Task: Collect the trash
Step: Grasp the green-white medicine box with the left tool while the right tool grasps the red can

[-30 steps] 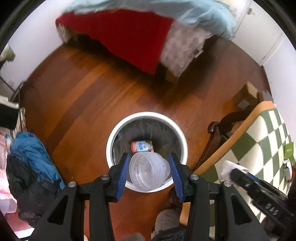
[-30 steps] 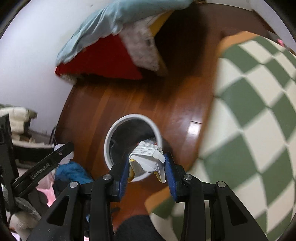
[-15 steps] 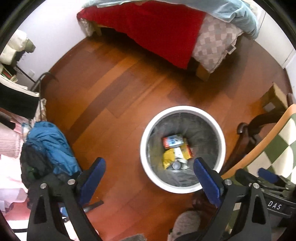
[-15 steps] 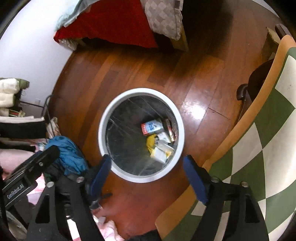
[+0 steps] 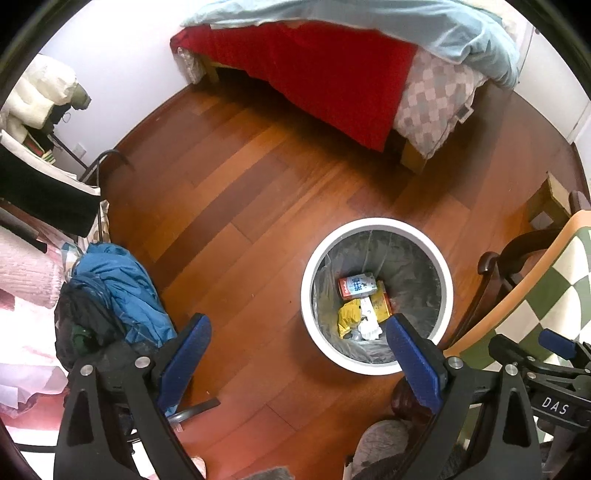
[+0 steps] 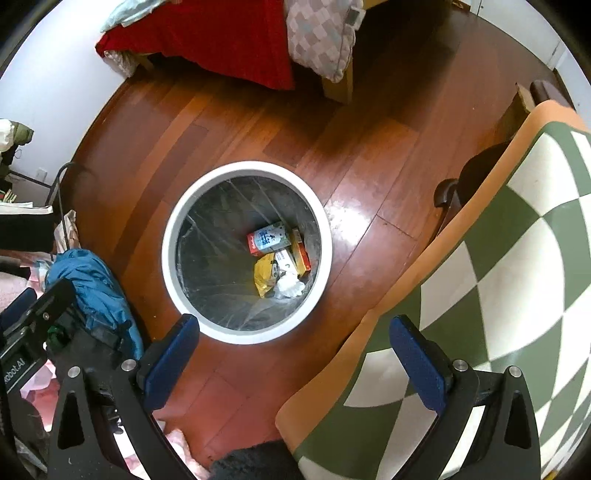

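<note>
nearest, the left gripper (image 5: 297,356) spread wide with nothing between its blue pads (image 5: 186,347), hanging over bare wooden floor (image 5: 236,206). likewise the right gripper (image 6: 295,356), parted wide and holding nothing, one pad over the floor, the other over the green-and-white checked cloth (image 6: 517,266) with its orange border.

just beyond the fingertips, a white-rimmed bin (image 6: 168,266) with a clear liner, standing on the floor beside the cloth-covered edge. at the bin's bottom, the trash: a red-and-white can (image 6: 267,238) lying on its side, a yellow wrapper (image 6: 264,275) touching it, a crumpled white tissue (image 6: 290,286) beside the wrapper, and an orange-red packet (image 6: 301,253) against the far wall of the liner. something clear and pale under the tissue, too small to name.

left of the bin, a heap of blue and dark clothing (image 5: 114,291). a dark wooden chair arm (image 5: 495,258) between bin and cloth.

farthest, a bed with a red cover (image 5: 325,77), a grey checked blanket (image 5: 436,99) and a pale blue sheet (image 5: 424,26), against a white wall (image 5: 122,62).
</note>
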`<state>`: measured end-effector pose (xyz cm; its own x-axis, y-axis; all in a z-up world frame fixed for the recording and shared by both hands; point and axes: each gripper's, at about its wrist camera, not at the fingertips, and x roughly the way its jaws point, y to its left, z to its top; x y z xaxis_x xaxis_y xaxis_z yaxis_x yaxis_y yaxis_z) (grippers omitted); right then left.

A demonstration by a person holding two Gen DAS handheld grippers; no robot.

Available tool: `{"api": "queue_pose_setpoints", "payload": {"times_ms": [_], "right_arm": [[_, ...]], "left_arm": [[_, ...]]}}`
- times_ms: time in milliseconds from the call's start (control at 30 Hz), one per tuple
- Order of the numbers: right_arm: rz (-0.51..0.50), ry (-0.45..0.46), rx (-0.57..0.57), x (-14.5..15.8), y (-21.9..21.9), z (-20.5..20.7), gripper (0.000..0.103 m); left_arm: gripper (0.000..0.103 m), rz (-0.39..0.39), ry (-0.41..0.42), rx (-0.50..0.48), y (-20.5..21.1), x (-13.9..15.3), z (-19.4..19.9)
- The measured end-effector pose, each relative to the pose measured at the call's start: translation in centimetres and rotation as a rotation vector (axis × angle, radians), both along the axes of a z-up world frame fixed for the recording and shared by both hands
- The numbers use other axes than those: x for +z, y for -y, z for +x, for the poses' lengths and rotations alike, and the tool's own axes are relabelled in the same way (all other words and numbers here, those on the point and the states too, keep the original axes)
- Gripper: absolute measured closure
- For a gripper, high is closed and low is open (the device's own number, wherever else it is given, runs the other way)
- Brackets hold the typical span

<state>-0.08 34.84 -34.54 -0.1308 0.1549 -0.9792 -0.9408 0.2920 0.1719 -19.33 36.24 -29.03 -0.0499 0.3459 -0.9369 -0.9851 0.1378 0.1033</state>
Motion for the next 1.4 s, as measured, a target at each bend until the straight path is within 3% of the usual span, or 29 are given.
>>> {"api": "queue_pose_setpoints", "payload": {"times_ms": [233,567,900,1133,1233,1400], "right_arm": [[0.07,0.017,0.011,4.6,1.8,-0.4,0.0],[0.213,0.016,0.012,13.8,6.9,-0.7,0.0],[0.401,-0.069,-0.069,22.9,14.3,1.3,0.0],[0.446,-0.164,-0.226,25.0,21.6,7.0,0.0],[0.426,-0.135,-0.319,24.4,25.5,11.3,0.0],[0.349,-0.032,-0.501,22.5,32.2,20.7,0.0]], "left_arm": [[0.006,0.067,0.021,-0.019,2.1,4.3,-0.5],[0.006,0.181,0.072,-0.076,6.8,11.7,-0.1],[0.006,0.29,0.119,-0.148,12.7,17.8,2.5],[0.006,0.277,0.119,-0.287,15.4,16.2,10.3],[0.0,0.208,0.125,-0.374,16.5,14.0,15.9],[0.0,0.124,0.12,-0.511,18.4,10.4,26.7]]}}
